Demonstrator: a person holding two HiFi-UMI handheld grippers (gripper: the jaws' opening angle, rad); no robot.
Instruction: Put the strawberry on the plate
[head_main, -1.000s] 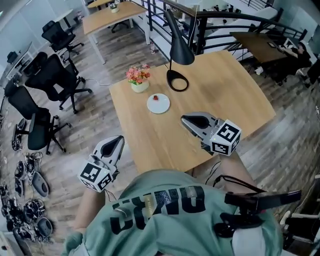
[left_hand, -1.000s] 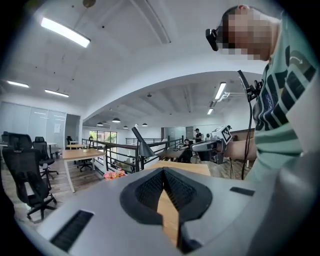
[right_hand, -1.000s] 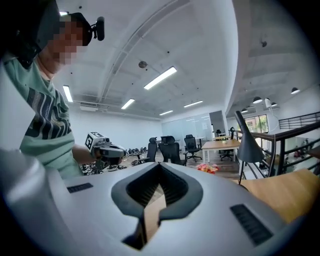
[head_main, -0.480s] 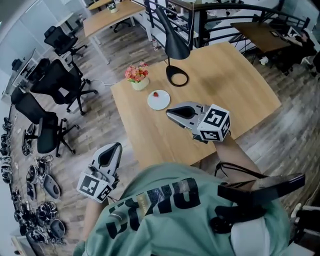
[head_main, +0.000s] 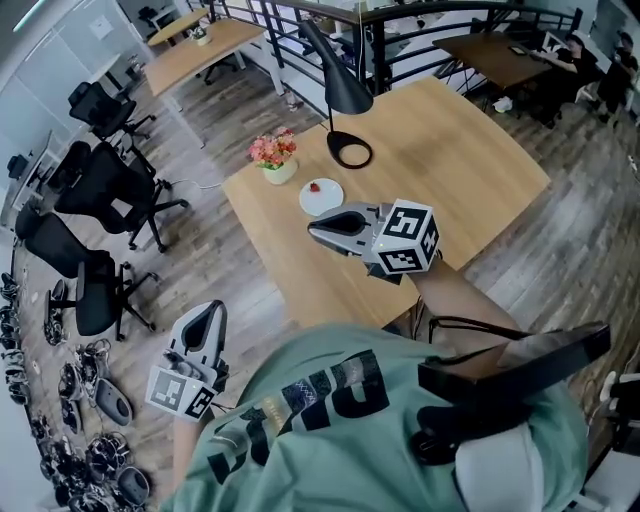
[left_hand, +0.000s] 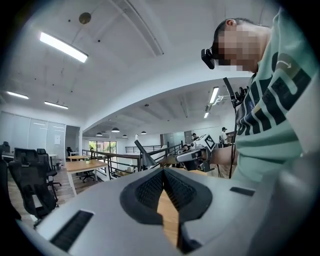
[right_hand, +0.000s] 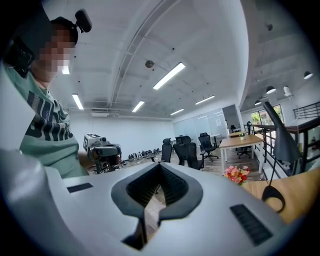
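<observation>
Head view: the strawberry (head_main: 313, 186) lies on the white plate (head_main: 328, 202), toward its far edge, so the task looks finished from how things lie. The plate sits on the worktop (head_main: 450, 150) between the pot of flowers (head_main: 277, 155) and the ring base of the black lamp (head_main: 351, 152). The right hand-held gripper (head_main: 318, 229) hovers over the worktop just on the near side of the plate, its tip pointing left. The left hand-held gripper (head_main: 210, 312) hangs off the worktop, over the floor at the person's side.

Left gripper view: its jaws are pressed together with nothing between them. Only the far-off worktop shows through the notch below them.

Right gripper view: these jaws also meet at the tip and carry nothing. They point out into the room, with the flowers and the lamp off to the right.

What probably remains is to draw the right one away cleanly. It should travel level and toward the person, with its tip kept above the plate's rim so the fruit is not nudged. It should also stay clear of the flowers.
</observation>
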